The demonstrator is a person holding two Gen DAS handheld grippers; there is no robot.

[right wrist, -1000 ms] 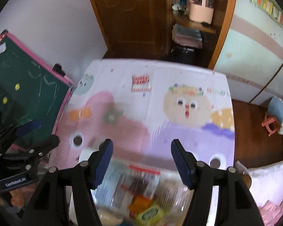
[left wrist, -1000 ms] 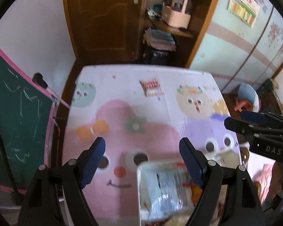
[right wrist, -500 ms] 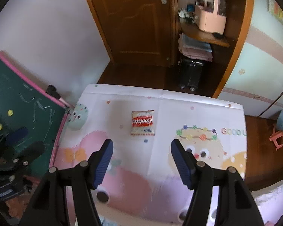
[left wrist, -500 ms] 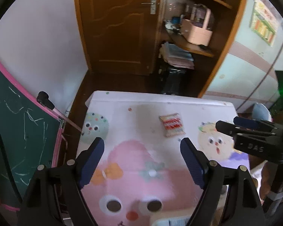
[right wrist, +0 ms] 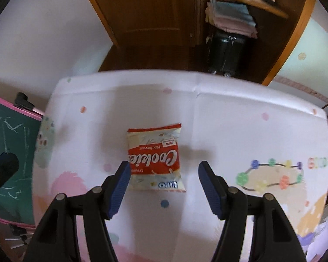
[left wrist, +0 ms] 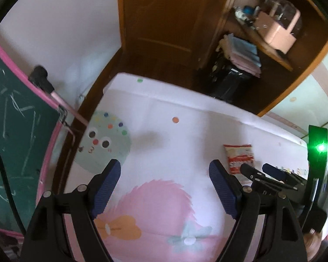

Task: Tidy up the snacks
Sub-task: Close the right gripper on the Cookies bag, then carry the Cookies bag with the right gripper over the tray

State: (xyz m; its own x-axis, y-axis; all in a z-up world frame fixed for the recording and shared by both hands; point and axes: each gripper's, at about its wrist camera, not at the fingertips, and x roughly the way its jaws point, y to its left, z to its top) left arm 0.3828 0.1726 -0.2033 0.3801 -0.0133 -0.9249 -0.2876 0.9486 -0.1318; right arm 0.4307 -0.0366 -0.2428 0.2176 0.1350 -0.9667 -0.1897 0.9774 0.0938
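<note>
Cookies are the one snack in sight: a single red-and-white cookie packet (right wrist: 156,159) lies flat on the cartoon-printed desk (right wrist: 229,118), toward its far end, with no other snack and no container visible in either view now. The right gripper (right wrist: 161,173) points steeply down at it, fingers parted about as wide as the packet and empty; the left finger overlaps the packet's edge in the view, but I cannot tell whether it touches, and the packet looks unpinched. The left gripper (left wrist: 165,174) hangs over bare desk to the packet's left, fingers spread wide and holding nothing; from its camera the packet (left wrist: 239,158) sits just beyond the right finger, partly behind the other tool. Judging by this, the packet remains to be picked up and put where the snacks are gathered, so this piece of the tidying is barely begun; how much else is done cannot be read from these views.
</note>
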